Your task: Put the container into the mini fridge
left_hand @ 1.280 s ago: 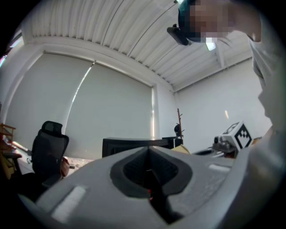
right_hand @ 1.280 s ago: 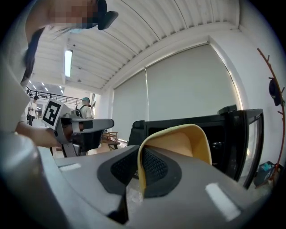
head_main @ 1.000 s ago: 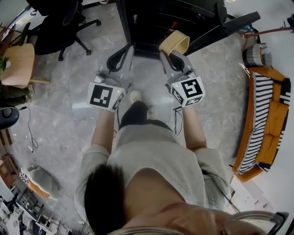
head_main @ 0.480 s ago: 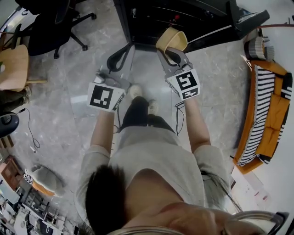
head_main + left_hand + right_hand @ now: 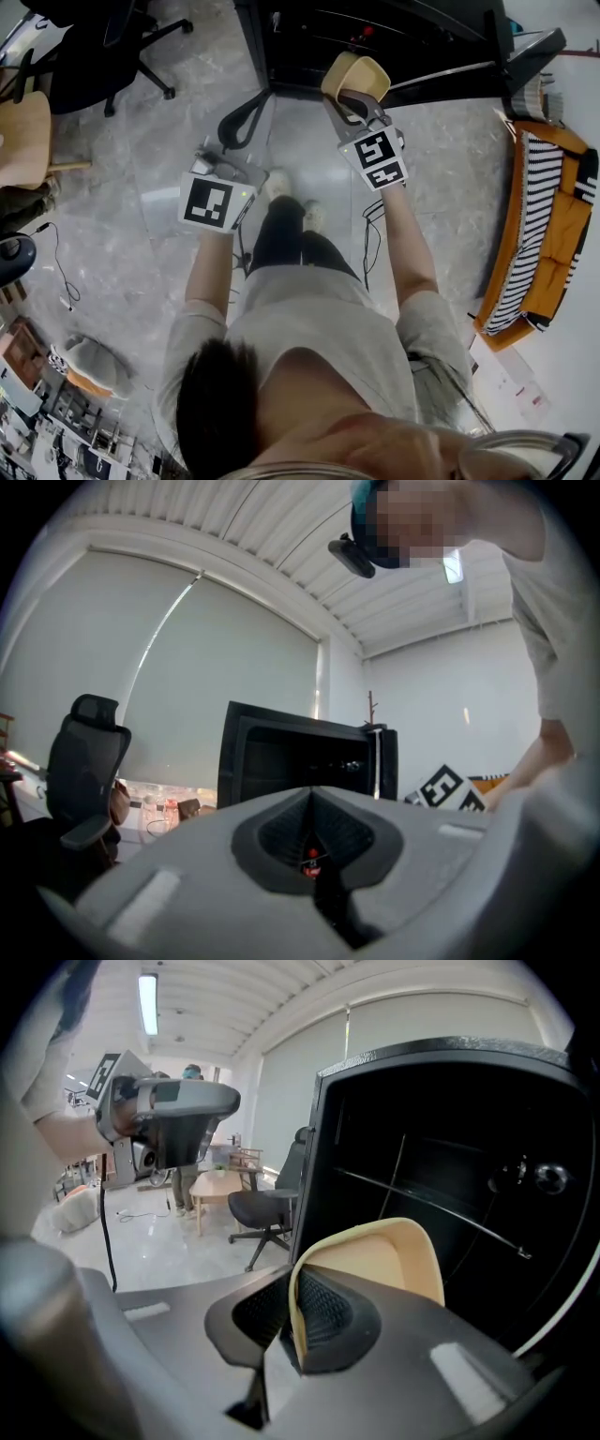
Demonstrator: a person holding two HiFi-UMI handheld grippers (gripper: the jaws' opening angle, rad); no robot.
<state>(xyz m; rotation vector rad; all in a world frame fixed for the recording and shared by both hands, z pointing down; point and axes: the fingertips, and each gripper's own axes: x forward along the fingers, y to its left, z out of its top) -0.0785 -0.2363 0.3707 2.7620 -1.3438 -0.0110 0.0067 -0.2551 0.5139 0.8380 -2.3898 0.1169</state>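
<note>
Head view: person stands on a grey floor (image 5: 131,216) facing a black fridge (image 5: 394,42) with its door open. Right gripper (image 5: 357,101) is raised toward the opening and holds a tan container (image 5: 353,75) by the rim, right at the fridge's mouth; whether the container has passed the front edge cannot be told. Left gripper (image 5: 242,120) hangs lower and to the left, well apart from the container and pointing at the fridge's left corner. An office chair (image 5: 89,52) stands at upper left and a striped sofa (image 5: 539,225) along the right.

Left gripper view: left gripper (image 5: 313,799) has its jaws pressed together with nothing between them. Beyond them stands the fridge (image 5: 281,752), with the office chair (image 5: 89,780) to the left.

Right gripper view: right gripper (image 5: 292,1321) has its jaws clamped on the container (image 5: 375,1265), one jaw inside the wall and one outside. The container tilts toward the fridge (image 5: 450,1166), whose dark inside shows a wire shelf (image 5: 422,1204). The left gripper (image 5: 173,1115) shows at upper left.
</note>
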